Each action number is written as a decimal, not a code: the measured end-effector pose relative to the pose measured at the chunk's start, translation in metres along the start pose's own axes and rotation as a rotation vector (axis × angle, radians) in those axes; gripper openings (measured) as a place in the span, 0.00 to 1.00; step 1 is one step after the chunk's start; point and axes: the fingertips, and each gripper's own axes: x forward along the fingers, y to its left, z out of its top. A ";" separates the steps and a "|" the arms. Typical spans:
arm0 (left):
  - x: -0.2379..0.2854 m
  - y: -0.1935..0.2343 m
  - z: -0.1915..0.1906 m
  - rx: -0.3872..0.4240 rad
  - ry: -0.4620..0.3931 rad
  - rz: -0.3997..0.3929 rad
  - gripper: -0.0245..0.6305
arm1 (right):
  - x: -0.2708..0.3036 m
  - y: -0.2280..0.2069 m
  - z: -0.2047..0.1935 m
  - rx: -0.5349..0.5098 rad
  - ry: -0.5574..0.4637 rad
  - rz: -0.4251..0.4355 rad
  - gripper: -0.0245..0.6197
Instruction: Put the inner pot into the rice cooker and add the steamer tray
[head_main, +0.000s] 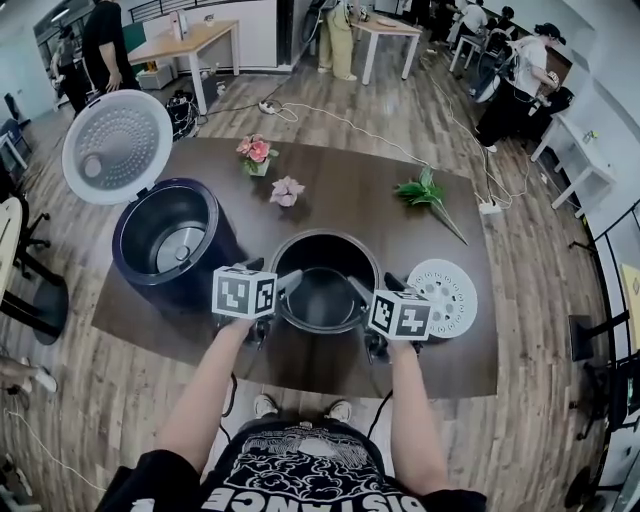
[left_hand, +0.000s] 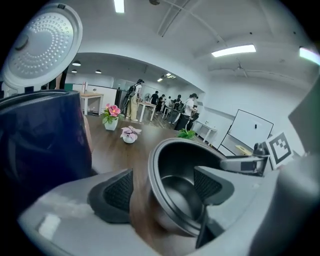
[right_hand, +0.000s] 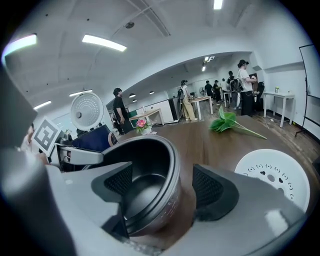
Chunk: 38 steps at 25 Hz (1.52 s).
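The pot (head_main: 323, 292) stands on the bench (head_main: 340, 175) near its near edge. The cooker (head_main: 168, 240) is to its left and the white tray (head_main: 446, 297) lies just to its right.

The left hand-held gripper (left_hand: 162, 186) is spread wide astride the pot's left wall, one pad inside and one outside, neither pressing yet. The right hand-held gripper (right_hand: 164, 186) straddles the right wall the same way, also spread and pinching nothing. Taking opposite sides looks meant to lift the wide pot level.

The cooker's lid (head_main: 118, 145) stands tipped back, which leaves the well open for the pot. The tray goes in afterwards, so the task seems barely begun.

No brand shows on the cooker or the pot. Faint marks on the pot's outer wall are too blurred to read. The marker cubes (head_main: 243, 292) carry only black-and-white squares.
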 end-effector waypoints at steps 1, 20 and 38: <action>-0.001 0.000 -0.002 -0.010 0.004 0.005 0.64 | 0.001 0.000 -0.003 0.003 0.010 0.002 0.60; 0.003 0.004 -0.023 -0.181 0.020 0.000 0.36 | 0.010 -0.003 -0.024 0.059 0.095 -0.027 0.39; -0.026 0.015 -0.002 -0.238 -0.126 0.053 0.26 | 0.009 0.005 -0.010 -0.057 0.086 -0.116 0.25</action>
